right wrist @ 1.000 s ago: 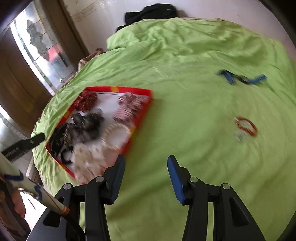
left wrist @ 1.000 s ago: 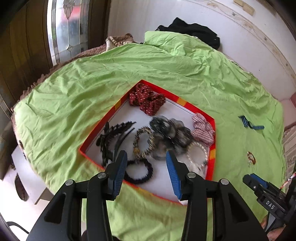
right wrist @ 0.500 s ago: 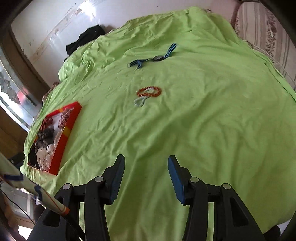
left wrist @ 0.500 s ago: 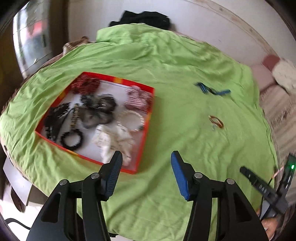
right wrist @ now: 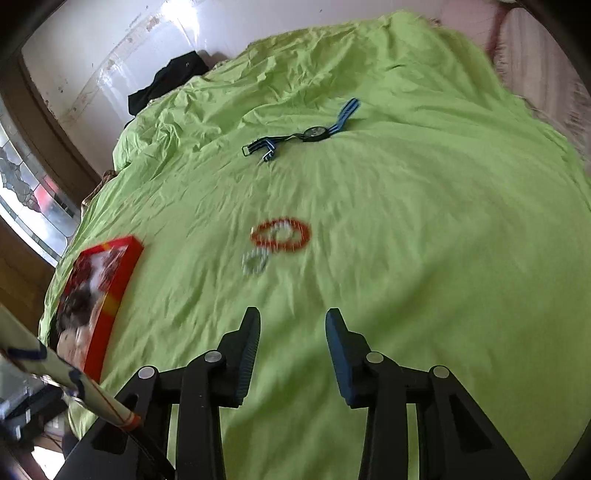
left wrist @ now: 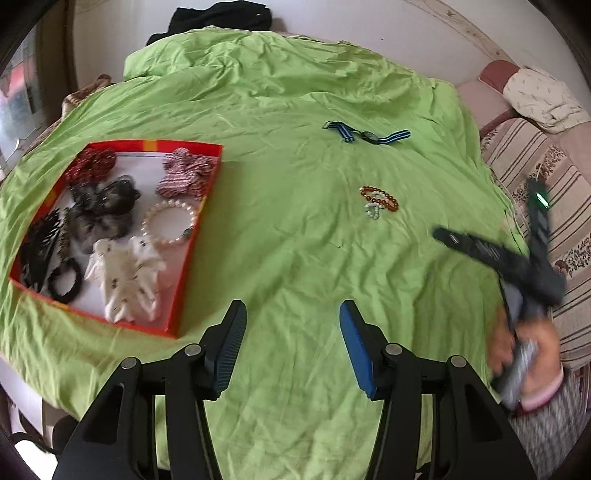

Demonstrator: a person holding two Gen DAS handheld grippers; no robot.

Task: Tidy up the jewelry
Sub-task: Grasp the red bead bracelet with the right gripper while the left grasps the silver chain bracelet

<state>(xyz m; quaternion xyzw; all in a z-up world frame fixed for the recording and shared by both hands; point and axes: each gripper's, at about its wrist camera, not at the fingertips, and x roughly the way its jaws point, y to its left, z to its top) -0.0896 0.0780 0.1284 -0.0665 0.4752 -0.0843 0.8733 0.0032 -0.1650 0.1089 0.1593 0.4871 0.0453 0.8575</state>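
A red-rimmed tray [left wrist: 207,192] on the green sheet holds scrunchies, a pearl bracelet [left wrist: 168,227], black hair clips and a white bow. An orange bead bracelet [left wrist: 380,195] with a small pale one [left wrist: 372,211] lies loose on the sheet, and a blue striped watch [left wrist: 365,136] lies beyond it. My left gripper [left wrist: 291,343] is open and empty above the sheet, right of the tray. My right gripper [right wrist: 291,350] is open and empty, just short of the orange bracelet [right wrist: 280,236]; the watch [right wrist: 314,133] and the tray [right wrist: 110,295] also show there.
The green sheet [left wrist: 295,258] covers a bed. A black garment [left wrist: 221,16] lies at the far edge by the wall. A striped sofa with a pillow [left wrist: 539,99] stands to the right. A stained-glass window [right wrist: 26,199] is on the left.
Both grippers have swung right, away from the tray. The right gripper has come closer to the orange bracelet and its jaws have narrowed a little. Nothing was picked up.
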